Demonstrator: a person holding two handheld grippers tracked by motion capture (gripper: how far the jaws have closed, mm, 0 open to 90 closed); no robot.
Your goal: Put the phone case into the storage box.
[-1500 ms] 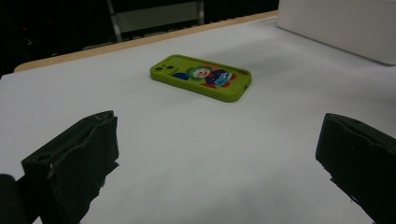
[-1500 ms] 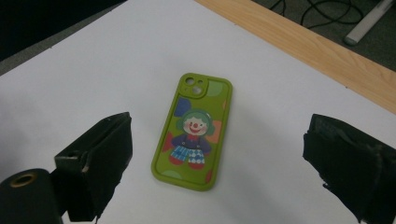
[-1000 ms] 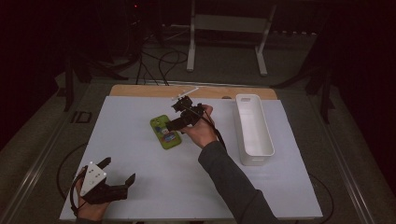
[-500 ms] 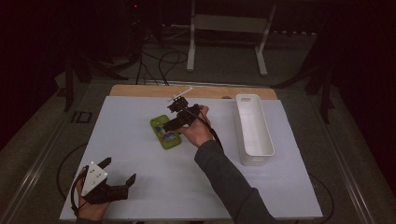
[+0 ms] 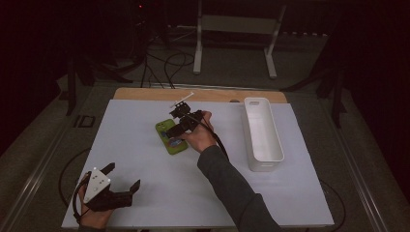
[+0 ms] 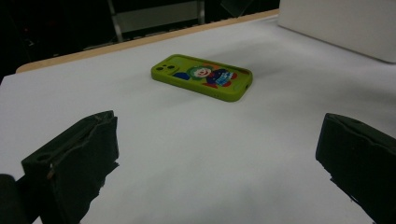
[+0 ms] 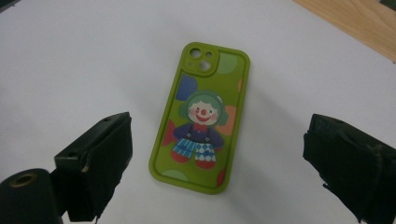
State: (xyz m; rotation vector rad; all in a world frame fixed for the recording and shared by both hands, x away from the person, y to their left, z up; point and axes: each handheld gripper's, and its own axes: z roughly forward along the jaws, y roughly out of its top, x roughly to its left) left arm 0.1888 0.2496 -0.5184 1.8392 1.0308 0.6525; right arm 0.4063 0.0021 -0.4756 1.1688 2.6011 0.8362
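Observation:
A green phone case [image 5: 169, 137] with a cartoon clown on it lies flat on the white table top [image 5: 145, 193], left of centre. My right gripper [image 5: 178, 126] hovers just above the case, open. In the right gripper view the case [image 7: 201, 116] lies between and below the spread jaws of the right gripper [image 7: 218, 135], untouched. My left gripper [image 5: 123, 176] rests open near the front left corner. The left gripper view has the case [image 6: 203, 77] well ahead of the left gripper [image 6: 219, 128], with nothing between the jaws.
A long white tray [image 5: 248, 135] stands on the right side of the table; its wall [image 6: 341, 23] is at the upper right of the left gripper view. A wooden strip [image 5: 145, 94] runs along the far edge. Cables and a metal stand [image 5: 198, 48] lie on the floor beyond.
The right hand has brought its gripper slightly left and nearer, over the phone case. The left gripper has stayed put.

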